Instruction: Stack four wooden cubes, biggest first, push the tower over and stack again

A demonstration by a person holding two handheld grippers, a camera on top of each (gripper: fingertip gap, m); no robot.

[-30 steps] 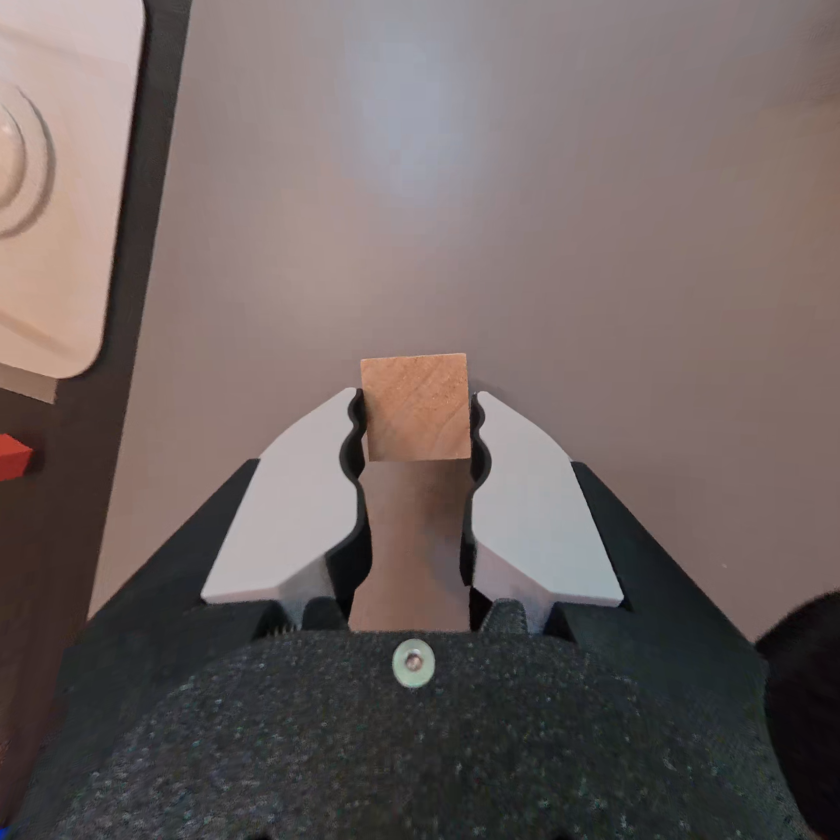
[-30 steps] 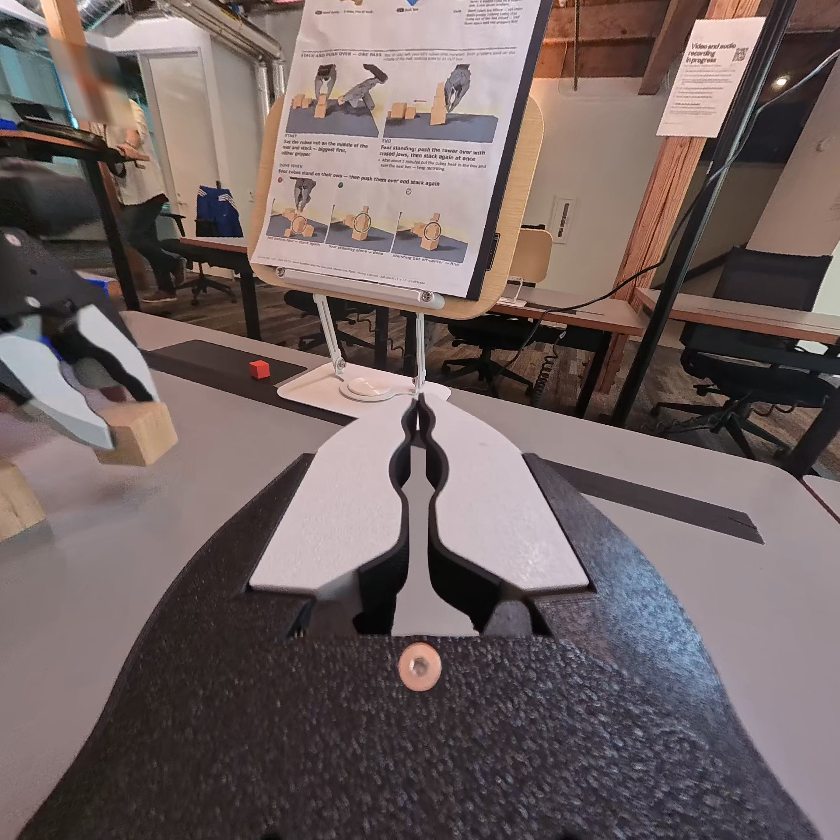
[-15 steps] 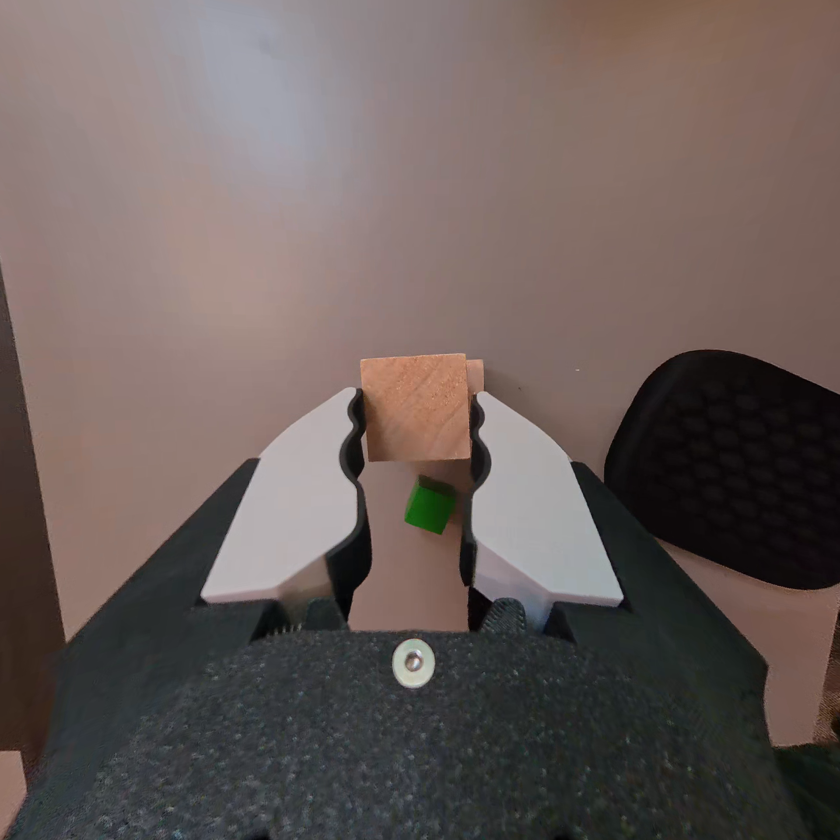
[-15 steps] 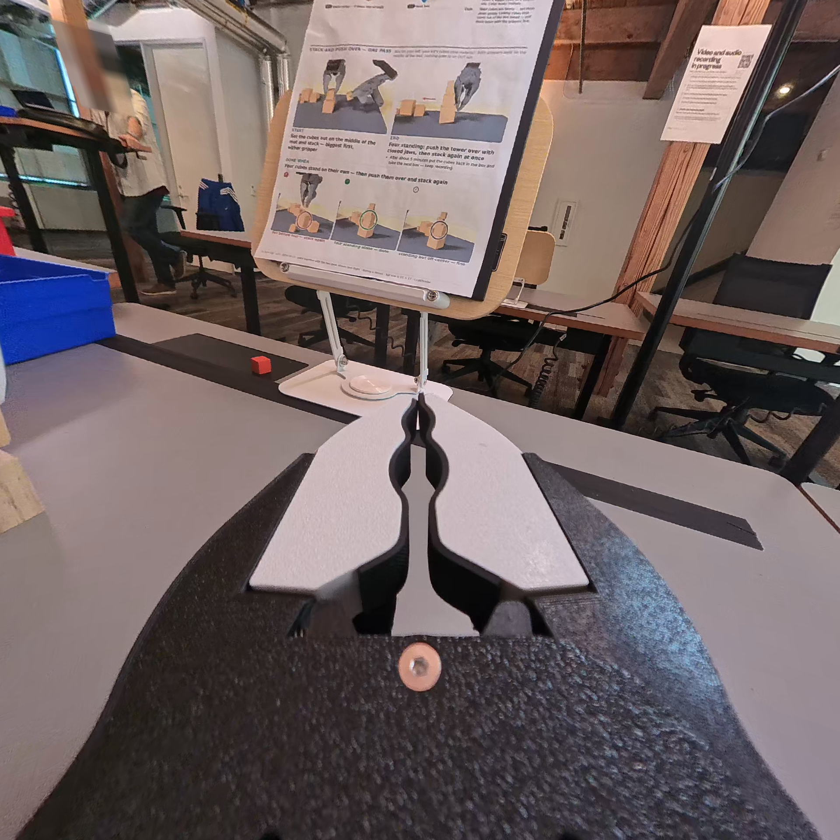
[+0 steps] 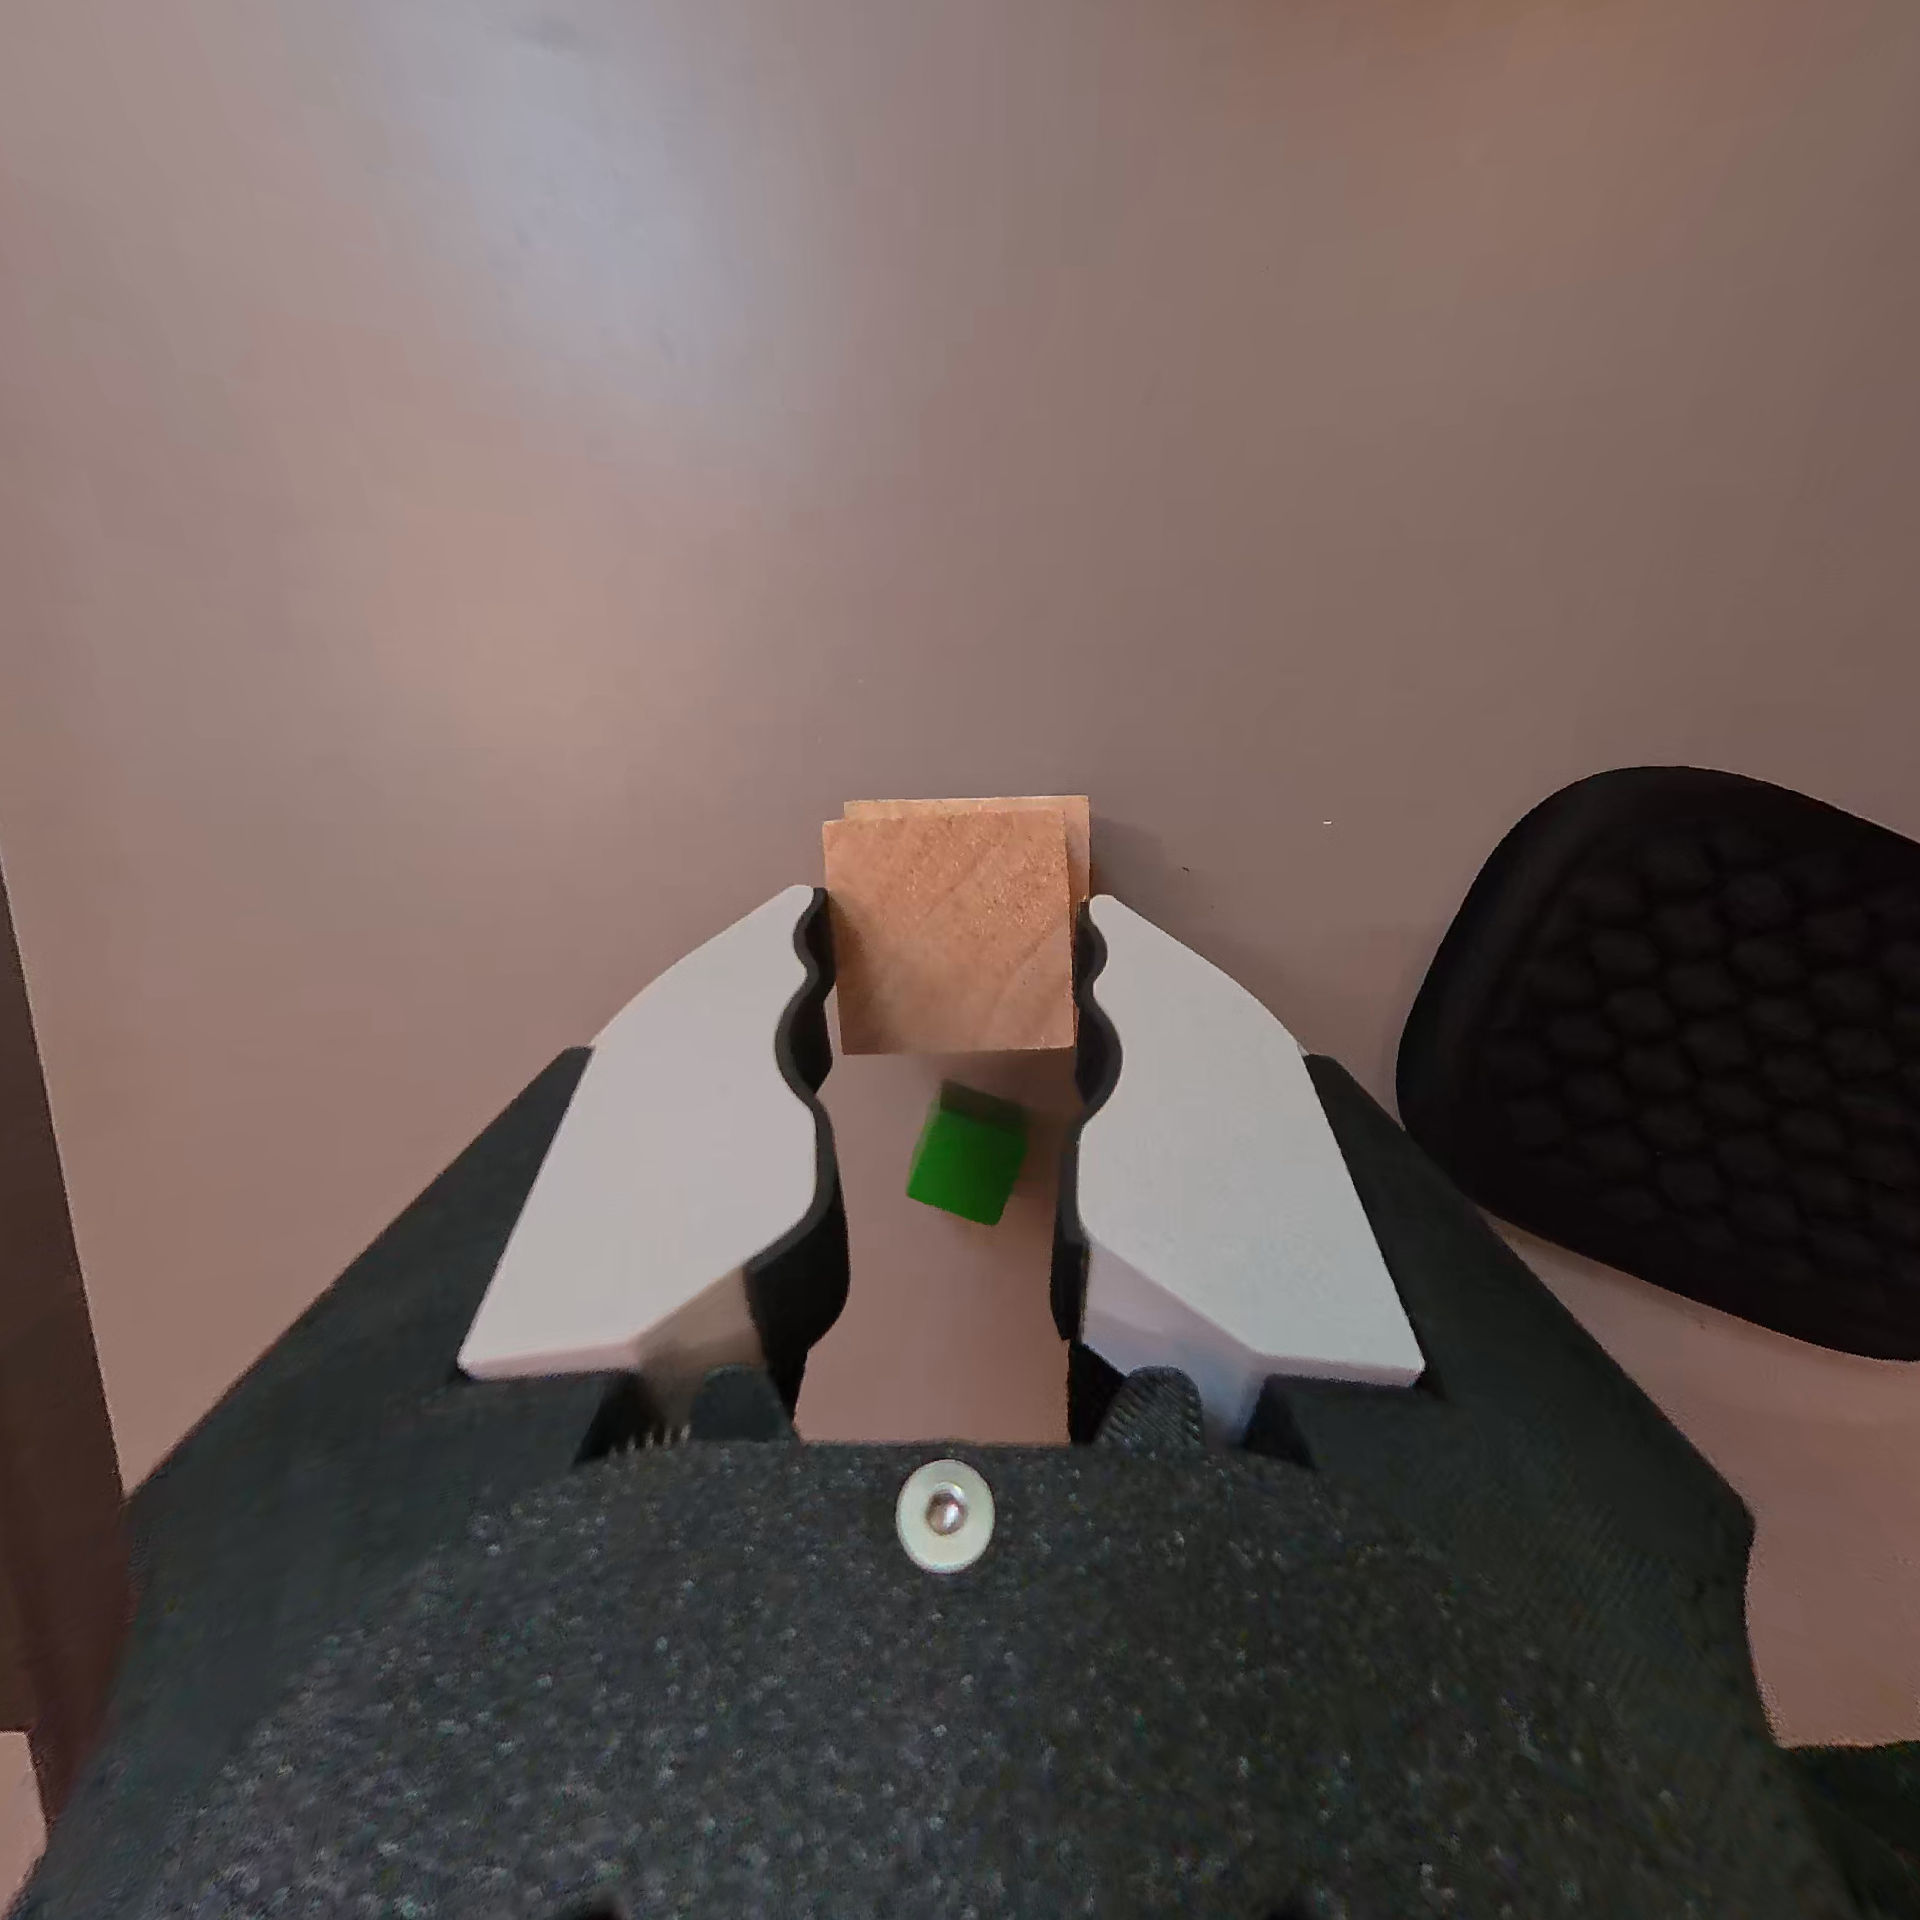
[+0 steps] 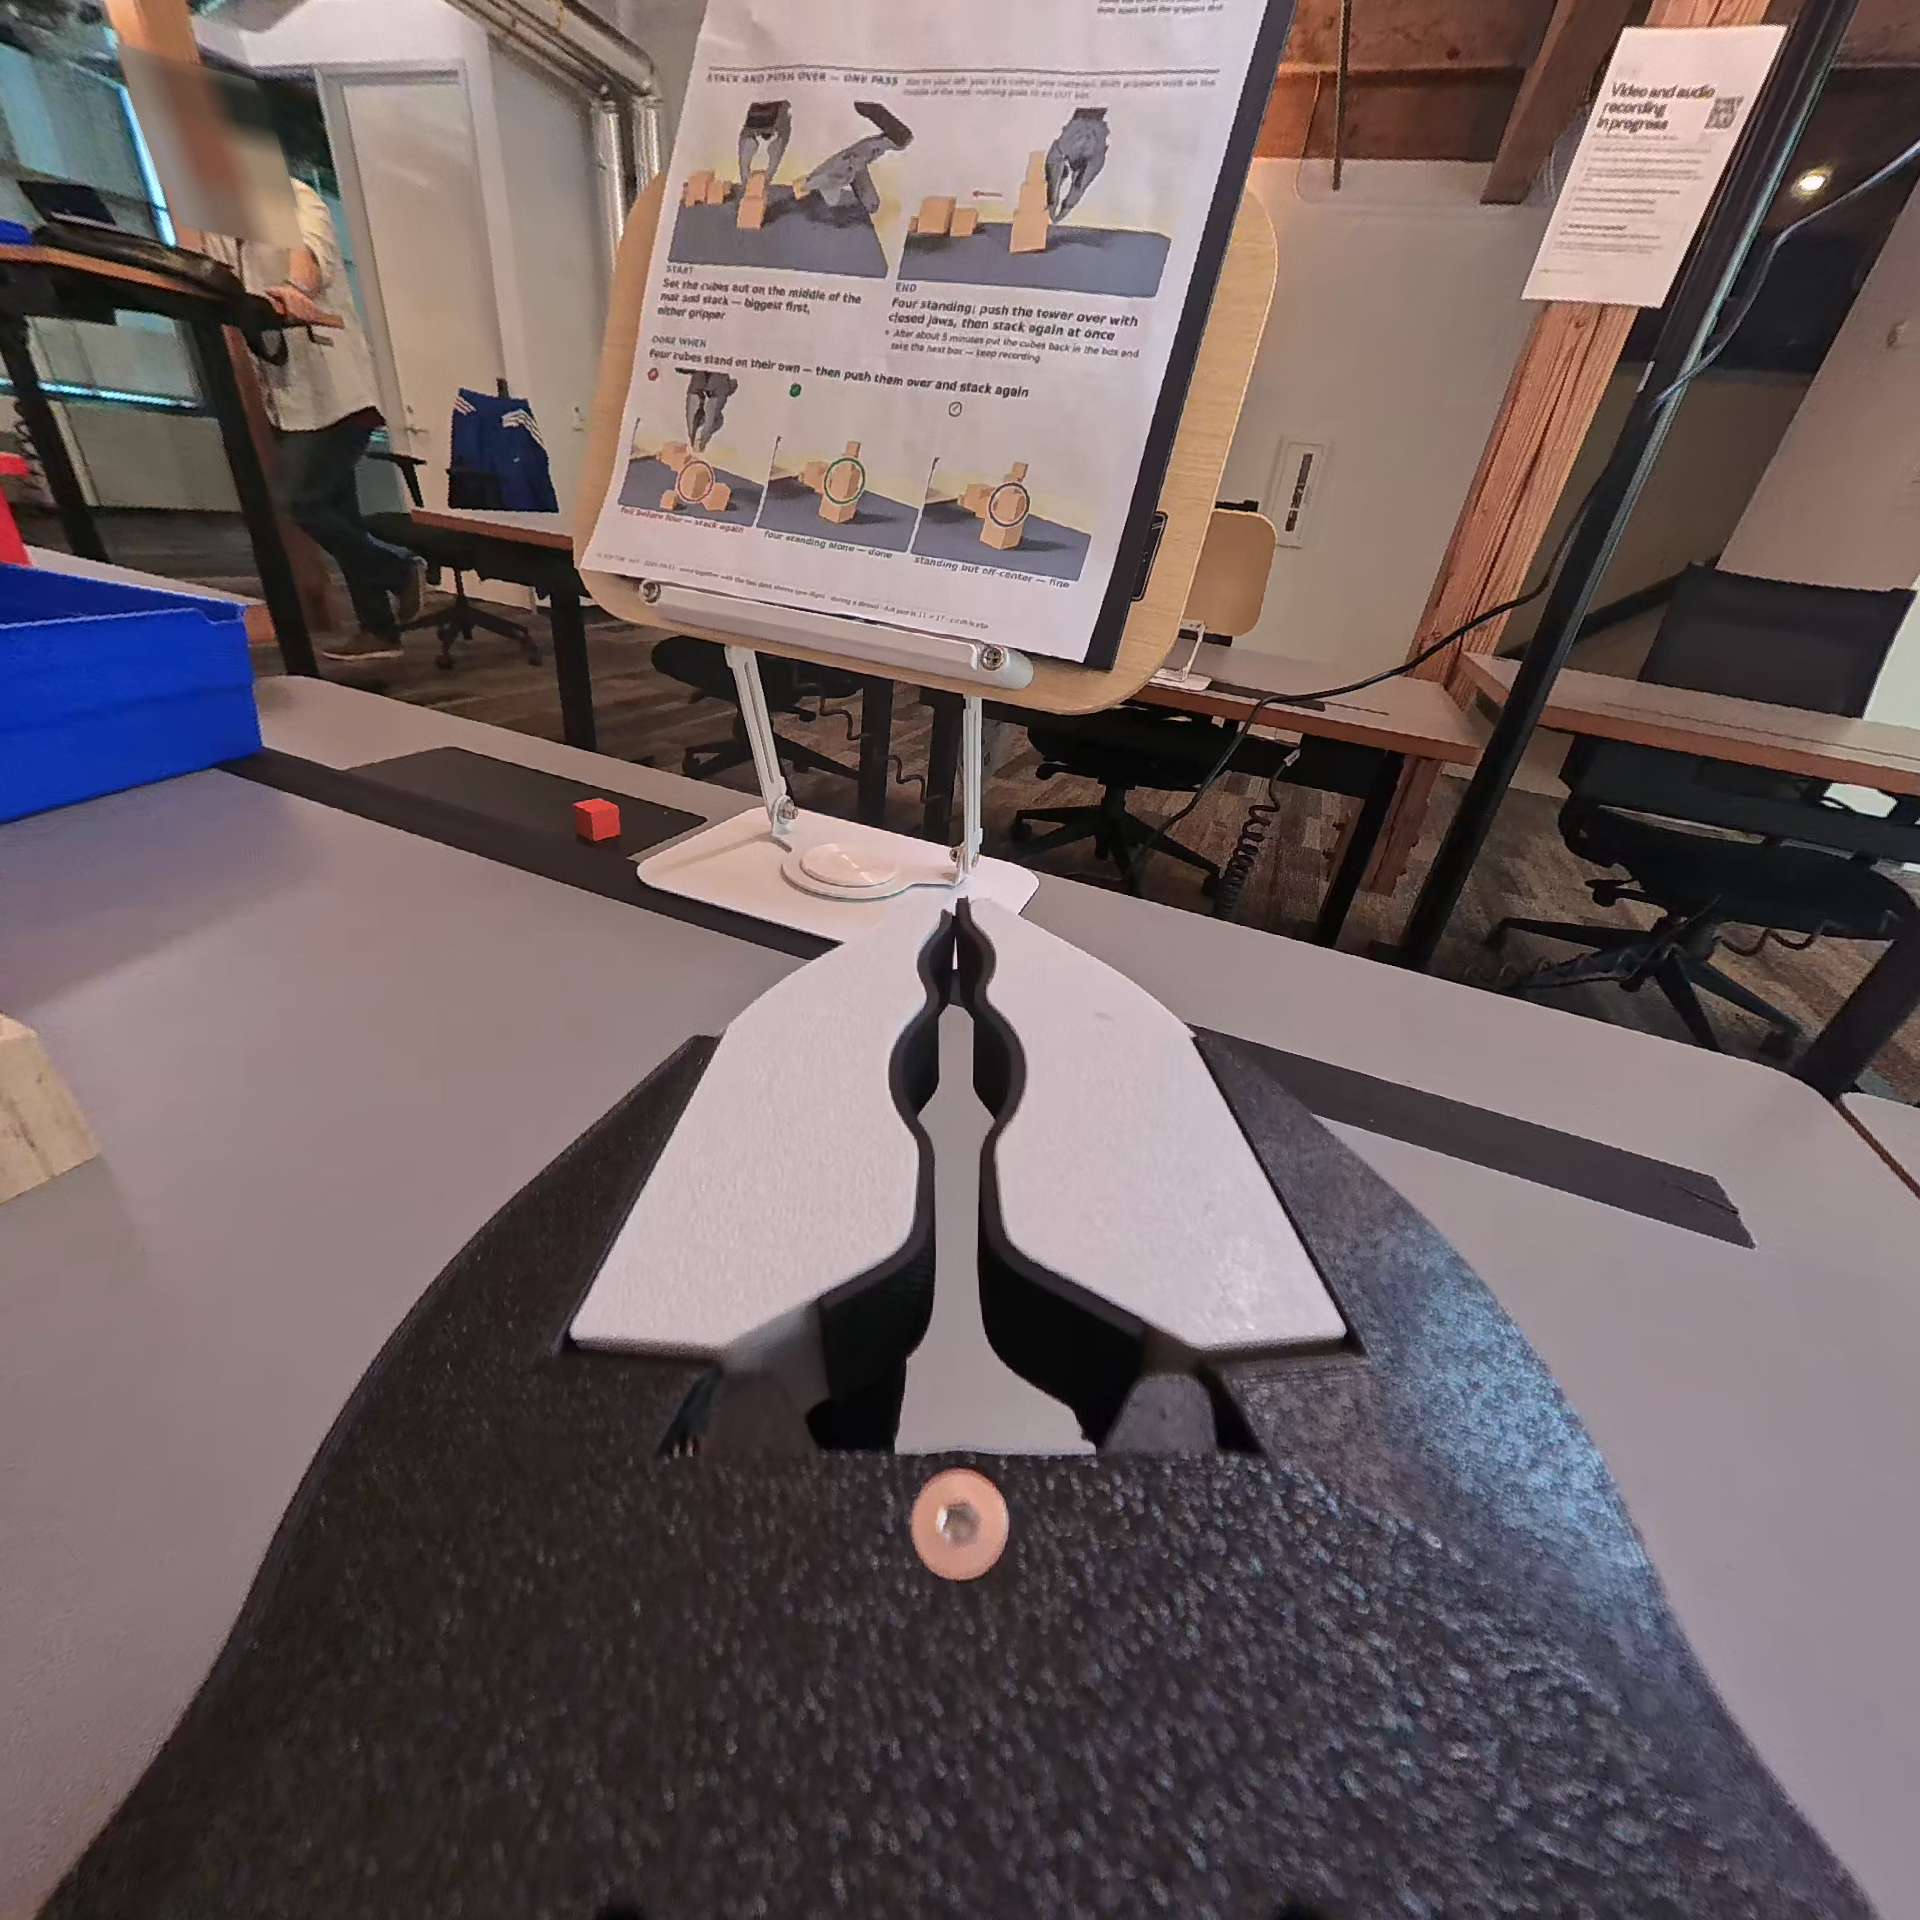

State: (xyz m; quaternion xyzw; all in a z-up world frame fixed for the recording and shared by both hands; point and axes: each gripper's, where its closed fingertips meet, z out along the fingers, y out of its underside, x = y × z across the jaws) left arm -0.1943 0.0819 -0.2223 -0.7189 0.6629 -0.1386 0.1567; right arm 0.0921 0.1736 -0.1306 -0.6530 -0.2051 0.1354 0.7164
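Note:
My left gripper [image 5: 951, 914] points down at the grey table [image 5: 520, 520] and is shut on a wooden cube [image 5: 951, 935], both pads pressing its sides. Right under it lies a larger wooden block [image 5: 1081, 831], only its far and right edges showing past the held cube. A small green cube [image 5: 964, 1155] lies on the table below, between my fingers. My right gripper [image 6: 958, 914] is shut with nothing between its pads and hovers low over the table. Its black body [image 5: 1683, 1049] shows at the right of the left wrist view.
A pale wooden block [image 6: 31, 1112] sits at the left edge of the right wrist view. A blue bin [image 6: 114, 675] stands at far left. A small red cube [image 6: 596, 819] lies on a black strip near a white document stand [image 6: 831, 862] holding an instruction sheet. Desks, chairs and a person stand beyond. Some 30 cm of space lies between my two pairs of fingers.
My left gripper carried the wooden cube rightwards over the table until it came over the larger block and green cube, leaving the right view. The right gripper stayed shut and nearly still.

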